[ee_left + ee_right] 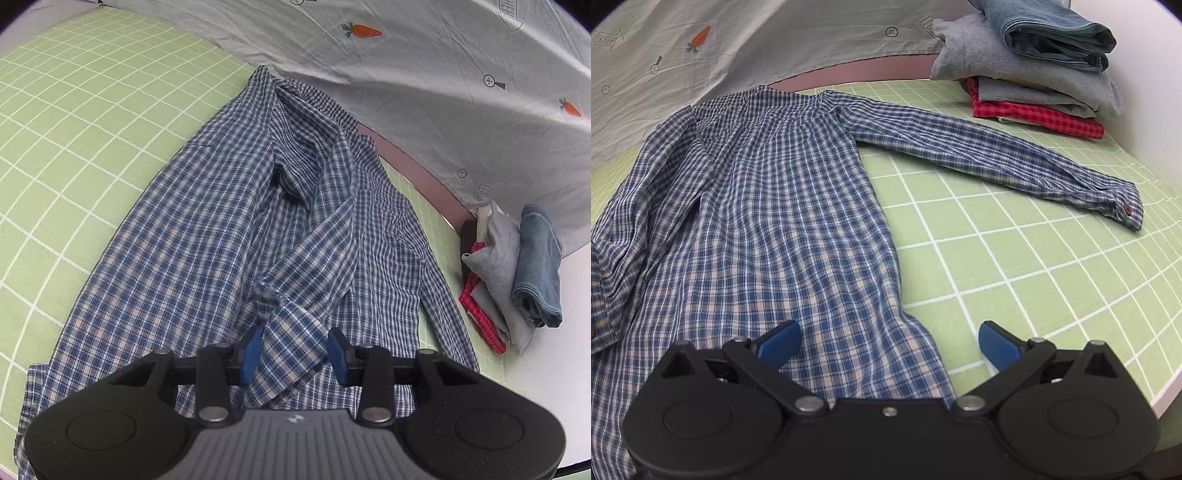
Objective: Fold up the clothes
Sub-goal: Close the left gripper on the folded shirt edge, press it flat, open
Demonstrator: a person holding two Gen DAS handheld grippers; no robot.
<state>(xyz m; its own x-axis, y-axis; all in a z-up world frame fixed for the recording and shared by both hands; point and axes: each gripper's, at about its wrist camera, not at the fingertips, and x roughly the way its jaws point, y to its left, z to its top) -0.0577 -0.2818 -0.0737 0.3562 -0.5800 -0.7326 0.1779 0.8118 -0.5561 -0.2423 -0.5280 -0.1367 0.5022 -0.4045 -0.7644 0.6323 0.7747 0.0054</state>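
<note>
My left gripper (294,354) has a raised fold of the plaid shirt (229,221) between its blue pads (251,356); they look to be pinching the cloth, though I can't quite see contact on both sides. My right gripper (888,345) is spread wide over the shirt's hem edge, gripping nothing. The shirt lies across the green checked sheet (1015,258), one sleeve (997,158) stretched toward the stack of folded clothes (1034,74).

We saw a thin, wrinkled woven cotton-like plaid shirt (768,206) on a smooth matt green grid sheet (1015,266), beside folded denim (1052,33), with matt black plastic gripper bodies.
</note>
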